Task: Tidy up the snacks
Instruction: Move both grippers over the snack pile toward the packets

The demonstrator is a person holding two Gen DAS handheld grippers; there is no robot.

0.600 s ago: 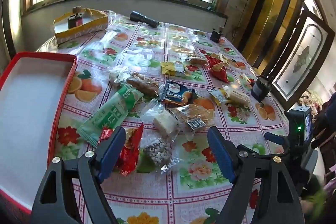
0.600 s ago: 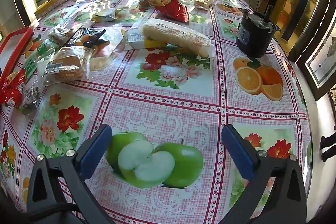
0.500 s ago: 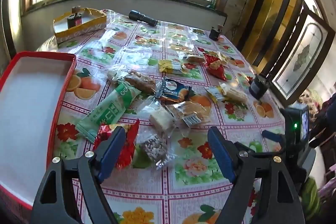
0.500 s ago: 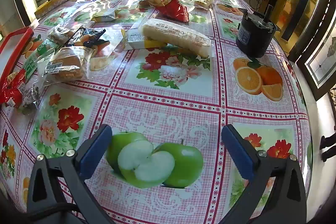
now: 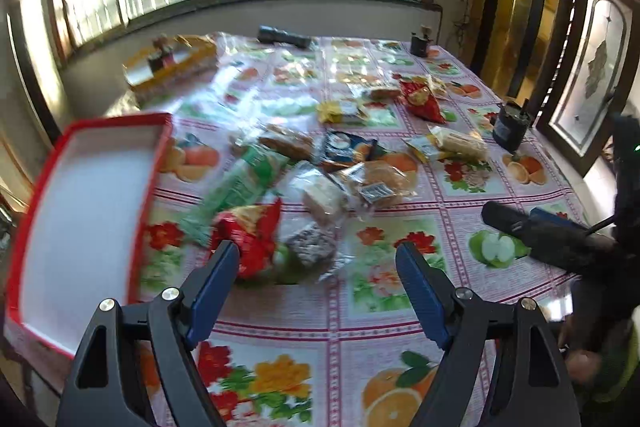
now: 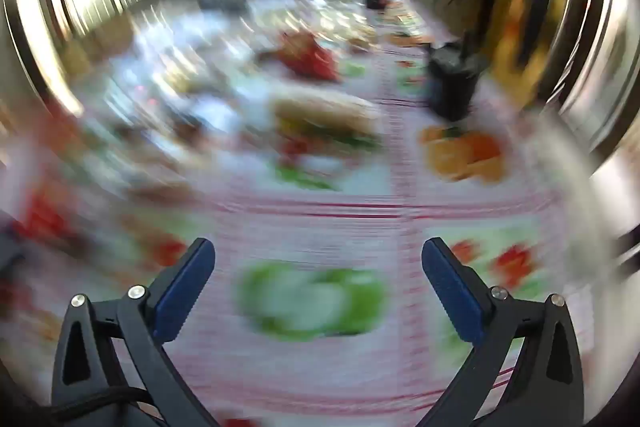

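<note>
Snacks [image 5: 320, 183] lie heaped on the tablecloth just right of the red tray [image 5: 24, 227], which I judge is their destination. My left gripper [image 5: 318, 267] and right gripper [image 6: 318, 267] both hang wide apart, holding nothing, ready to pick.

Tabletop [image 5: 376, 311] under fruit-and-flower oilcloth. At left edge, red-rimmed tray [image 5: 154, 163], white inside. Mid-surface, loose cluster of wrapped snacks: red packet [image 5: 252, 235], green packet [image 5: 244, 183], dark bar in clear wrap [image 5: 312, 247], pale cake [image 5: 322, 195], bun [image 5: 384, 177], blue packet [image 5: 344, 147]. Farther back, yellow box [image 5: 172, 67], black flashlight [image 5: 282, 37], small dark jar [image 5: 420, 45]; at right, black cylinder [image 5: 510, 127]. Right wrist view too blurred for detail.
</note>
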